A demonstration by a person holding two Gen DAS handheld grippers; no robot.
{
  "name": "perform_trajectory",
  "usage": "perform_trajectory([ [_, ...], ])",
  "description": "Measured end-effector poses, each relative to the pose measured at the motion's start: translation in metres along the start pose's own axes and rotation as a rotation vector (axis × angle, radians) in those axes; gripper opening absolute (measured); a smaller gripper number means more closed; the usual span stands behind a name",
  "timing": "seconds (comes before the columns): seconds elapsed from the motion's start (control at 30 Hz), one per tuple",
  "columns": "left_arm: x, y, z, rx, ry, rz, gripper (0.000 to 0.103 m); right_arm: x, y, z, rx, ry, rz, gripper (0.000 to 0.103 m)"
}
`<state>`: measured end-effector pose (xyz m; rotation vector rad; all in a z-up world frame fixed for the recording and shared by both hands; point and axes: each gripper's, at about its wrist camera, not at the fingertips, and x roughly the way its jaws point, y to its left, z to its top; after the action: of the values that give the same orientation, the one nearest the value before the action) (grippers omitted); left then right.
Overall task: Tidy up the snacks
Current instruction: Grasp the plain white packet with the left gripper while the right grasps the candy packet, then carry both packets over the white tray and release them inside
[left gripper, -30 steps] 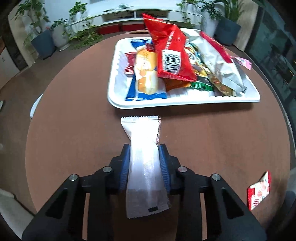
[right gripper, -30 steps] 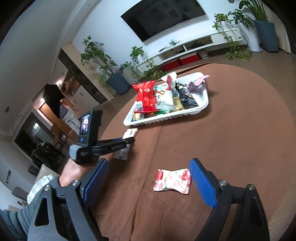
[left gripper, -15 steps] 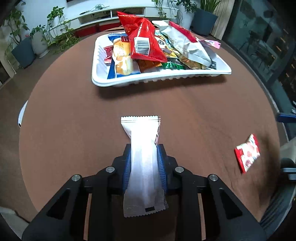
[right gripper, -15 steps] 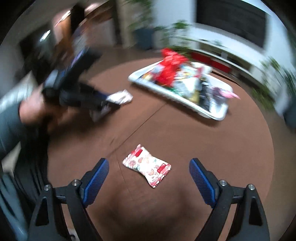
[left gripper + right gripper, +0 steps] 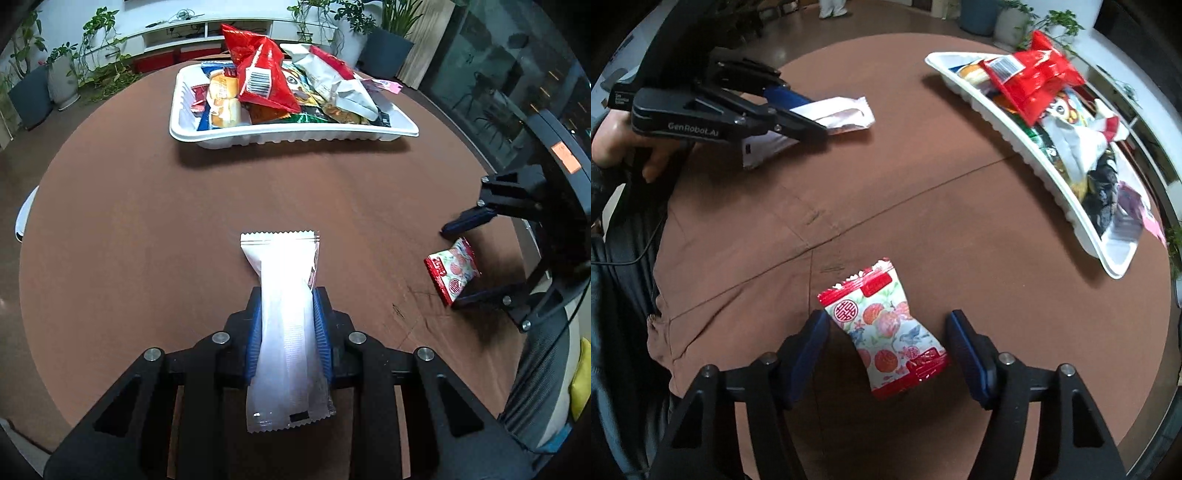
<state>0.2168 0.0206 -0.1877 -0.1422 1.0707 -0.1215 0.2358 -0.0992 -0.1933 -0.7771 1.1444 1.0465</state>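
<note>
1. The left gripper (image 5: 287, 325) is clamped on a white snack packet (image 5: 284, 317), held above the brown round table (image 5: 147, 221), well short of the white tray (image 5: 291, 134).
2. The right gripper (image 5: 888, 350) stands spread wide, its jaws either side of a red-and-white candy packet (image 5: 886, 328) lying on the table, well apart from the tray.
3. Farthest off, the tray holds piled snack bags, a red bag (image 5: 260, 75) on top.

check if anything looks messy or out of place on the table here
Two snacks are outside the white tray: the red and white candy packet lies loose on the table between the open right gripper jaws, and the left gripper holds a white wrapper. Inside the tray the bags are heaped unevenly, a red bag on top.
</note>
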Motion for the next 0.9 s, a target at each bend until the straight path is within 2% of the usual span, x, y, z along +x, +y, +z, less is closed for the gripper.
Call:
perform_trajectory([
  [0.17, 0.001, -0.001, -0.001, 0.000, -0.002, -0.026, 0.024, 0.001, -0.002, 0.006, -0.010, 0.045, 0.012, 0.067],
  [0.23, 0.000, 0.000, -0.002, 0.002, -0.003, -0.031, 0.024, 0.001, -0.005, 0.009, 0.003, 0.061, 0.013, 0.060],
  [0.3, 0.000, 0.000, -0.003, 0.001, -0.004, -0.034, 0.024, -0.001, -0.007, 0.012, 0.012, 0.072, 0.015, 0.046],
  [0.37, -0.001, 0.001, -0.004, -0.002, -0.006, -0.038, 0.024, -0.001, -0.007, 0.016, 0.009, 0.080, 0.014, 0.038],
  [0.6, -0.002, 0.000, -0.005, -0.004, -0.015, -0.043, 0.024, -0.001, 0.013, 0.020, 0.016, 0.061, -0.027, 0.035],
  [0.73, -0.008, 0.001, -0.005, -0.012, -0.033, -0.052, 0.024, -0.005, 0.021, 0.015, 0.052, 0.007, -0.060, 0.034],
  [0.9, -0.019, 0.001, 0.003, -0.027, -0.071, -0.069, 0.024, -0.034, 0.011, 0.000, 0.244, -0.180, -0.024, 0.034],
])
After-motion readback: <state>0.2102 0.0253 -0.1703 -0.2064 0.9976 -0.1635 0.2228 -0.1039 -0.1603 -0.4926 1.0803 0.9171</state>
